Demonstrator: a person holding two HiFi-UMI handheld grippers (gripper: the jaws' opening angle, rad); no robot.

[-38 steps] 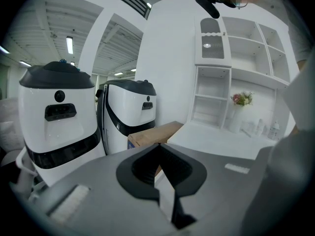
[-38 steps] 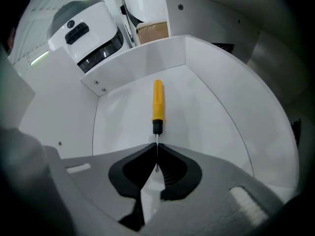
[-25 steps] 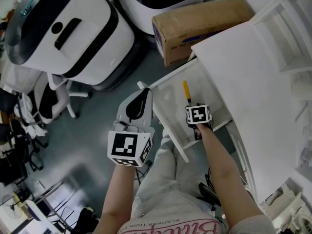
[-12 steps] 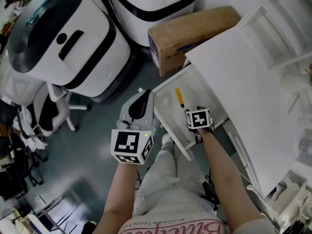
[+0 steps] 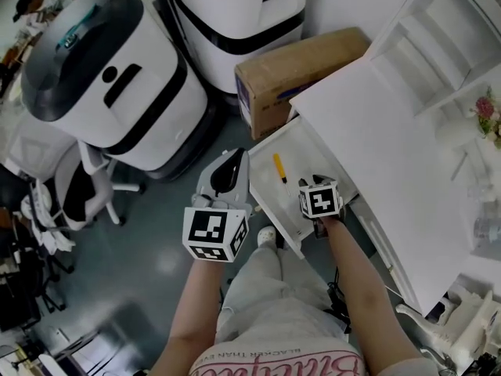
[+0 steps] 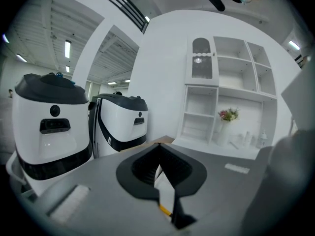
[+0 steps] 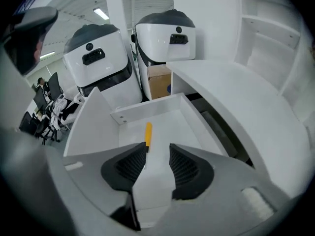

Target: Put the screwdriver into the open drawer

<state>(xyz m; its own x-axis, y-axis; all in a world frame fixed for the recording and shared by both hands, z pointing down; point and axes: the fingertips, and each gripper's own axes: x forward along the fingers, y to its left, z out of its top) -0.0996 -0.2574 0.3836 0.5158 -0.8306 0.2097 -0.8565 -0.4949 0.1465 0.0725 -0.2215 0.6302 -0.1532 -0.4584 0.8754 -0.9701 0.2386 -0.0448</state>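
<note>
The screwdriver (image 5: 279, 168), with a yellow handle, lies loose on the floor of the open white drawer (image 5: 307, 153). My right gripper (image 5: 311, 185) hangs above the drawer's near end, pointing steeply down. In the right gripper view its jaws (image 7: 158, 154) are closing with a gap and nothing between them. The screwdriver (image 7: 147, 133) lies beyond their tips in the drawer (image 7: 173, 118). My left gripper (image 5: 228, 168) is held left of the drawer, outside it. Its jaws (image 6: 158, 147) meet at the tips and hold nothing.
Two large white-and-black machines (image 5: 106, 81) (image 5: 235, 10) stand on the floor behind the drawer. A cardboard box (image 5: 301, 61) sits against the white desk top (image 5: 391, 147). A white shelf unit (image 5: 450, 30) is at upper right and office chairs (image 5: 74, 182) at left.
The right gripper has lifted up and back from the screwdriver, which stays lying in the drawer. The left gripper has risen a little beside the drawer.
</note>
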